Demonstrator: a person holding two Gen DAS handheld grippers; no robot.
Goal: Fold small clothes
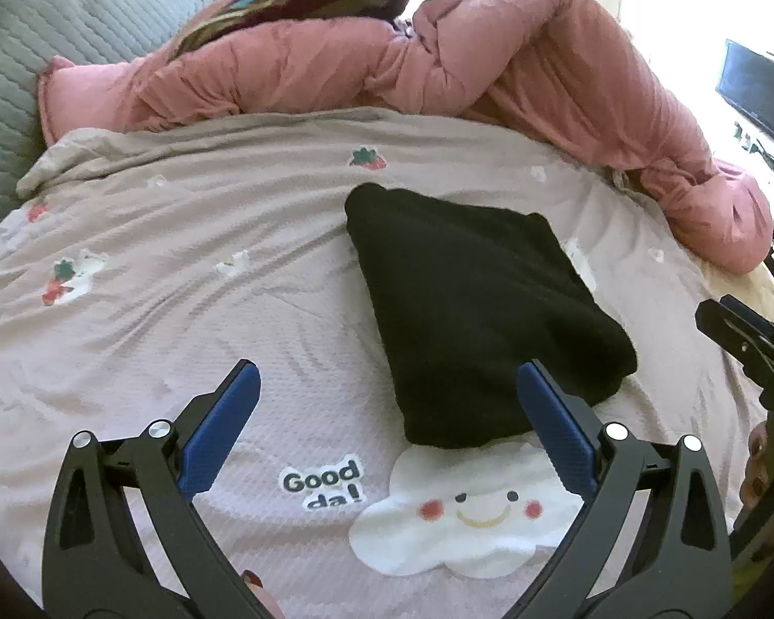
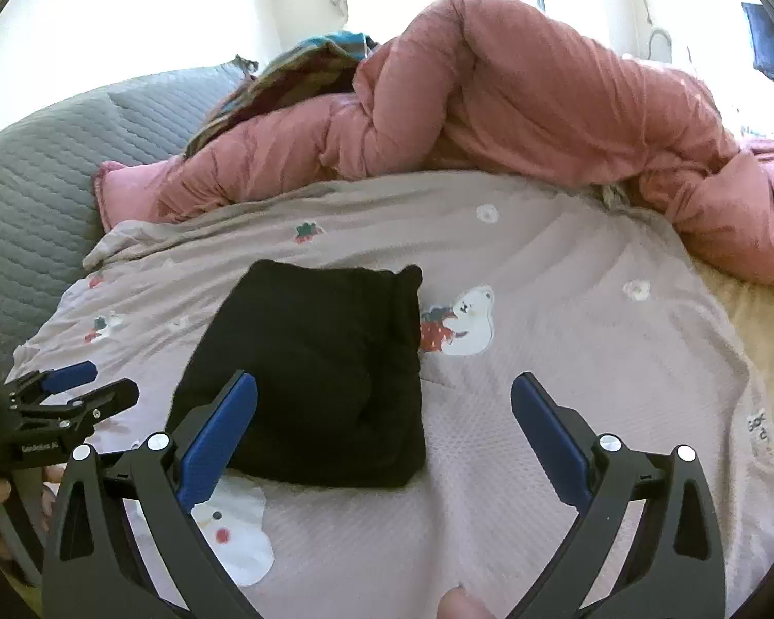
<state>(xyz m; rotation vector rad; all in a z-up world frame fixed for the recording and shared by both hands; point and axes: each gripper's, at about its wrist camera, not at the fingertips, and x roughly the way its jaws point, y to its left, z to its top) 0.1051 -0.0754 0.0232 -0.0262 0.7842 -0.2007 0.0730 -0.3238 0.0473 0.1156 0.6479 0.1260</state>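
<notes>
The folded black garment lies flat on the pale printed bedcover, its long axis running away from the cameras toward the bunched pink duvet, its near end wider. The left gripper and right gripper both stand wide apart, empty, above its near edge. Bare cover lies open on either side; a grey quilted cushion borders the left.

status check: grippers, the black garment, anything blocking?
Left gripper open, empty. Right gripper open, empty. Black garment folded into a compact bundle on the printed blanket, untouched. Pink duvet heaped behind, clear of it.
</notes>
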